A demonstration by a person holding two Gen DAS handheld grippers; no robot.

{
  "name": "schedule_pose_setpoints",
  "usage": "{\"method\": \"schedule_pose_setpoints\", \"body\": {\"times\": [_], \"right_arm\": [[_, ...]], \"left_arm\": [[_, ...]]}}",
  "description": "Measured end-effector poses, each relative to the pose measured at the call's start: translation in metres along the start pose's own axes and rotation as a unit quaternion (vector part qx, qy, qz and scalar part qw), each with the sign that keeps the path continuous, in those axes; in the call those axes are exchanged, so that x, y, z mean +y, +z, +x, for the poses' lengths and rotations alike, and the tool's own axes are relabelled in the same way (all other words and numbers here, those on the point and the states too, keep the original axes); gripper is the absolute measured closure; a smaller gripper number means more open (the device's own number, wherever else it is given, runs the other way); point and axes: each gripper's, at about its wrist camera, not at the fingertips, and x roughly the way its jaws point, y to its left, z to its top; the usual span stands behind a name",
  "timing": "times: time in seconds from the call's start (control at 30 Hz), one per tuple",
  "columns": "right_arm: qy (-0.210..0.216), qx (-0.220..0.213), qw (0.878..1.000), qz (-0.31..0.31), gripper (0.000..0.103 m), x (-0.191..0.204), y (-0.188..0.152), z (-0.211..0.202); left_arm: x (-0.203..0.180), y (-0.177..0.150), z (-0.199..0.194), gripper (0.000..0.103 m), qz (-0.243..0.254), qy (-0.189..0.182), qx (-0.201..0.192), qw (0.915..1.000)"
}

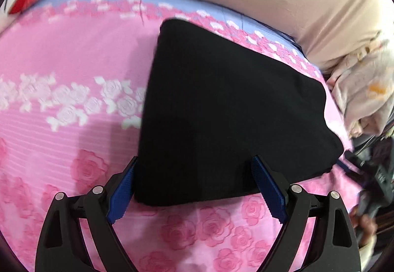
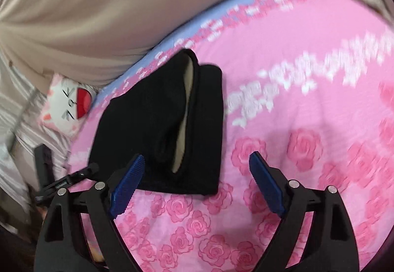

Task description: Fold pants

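Pants (image 1: 221, 109), black and folded into a flat bundle, lie on the pink rose bedsheet (image 1: 61, 55). Nearest to us, the left gripper (image 1: 194, 188) hangs over the near edge of the pants with its blue fingers (image 1: 268, 188) spread wide, pinching nothing. The right gripper (image 2: 197, 185) is spread wide too, just beside the pants' near corner, over bare sheet. Beyond the pants comes the sheet's blue border, then a beige curtain (image 2: 98, 13). A small cat-face pillow (image 2: 69, 104) sits far off by the pants' side.
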Motion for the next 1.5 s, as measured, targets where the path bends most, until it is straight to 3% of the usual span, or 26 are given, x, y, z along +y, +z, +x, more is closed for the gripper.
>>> {"method": "schedule_pose_setpoints", "body": {"times": [0.17,0.33,0.5,0.8,1.07,1.27,1.5], "right_arm": [[0.03,0.01,0.999,0.032,0.014,-0.011,-0.005,0.004],[0.055,0.032,0.997,0.033,0.007,-0.001,0.002,0.019],[0.055,0.051,0.997,0.008,0.005,0.017,0.013,0.044],[0.047,0.037,0.998,-0.002,0.005,0.029,0.026,0.067],[0.055,0.042,0.998,-0.005,0.005,0.024,0.012,0.056],[0.047,0.044,0.998,-0.022,0.005,0.029,0.0,0.051],[0.053,0.026,0.998,-0.023,0.005,0.034,0.017,0.076]], "left_arm": [[0.005,0.005,0.007,0.016,-0.015,-0.024,0.012,0.9995],[0.001,0.017,0.018,0.011,0.002,-0.023,0.017,0.9996],[-0.004,0.031,0.028,0.012,0.012,-0.011,0.018,0.9997],[-0.012,0.05,0.045,0.005,0.014,-0.001,0.011,0.9998],[-0.005,0.044,0.037,0.006,0.0,-0.014,0.014,0.9998],[-0.017,0.023,0.032,0.006,0.039,0.017,0.003,0.9991],[-0.018,0.043,0.046,0.005,0.028,0.01,-0.014,0.9995]]}}
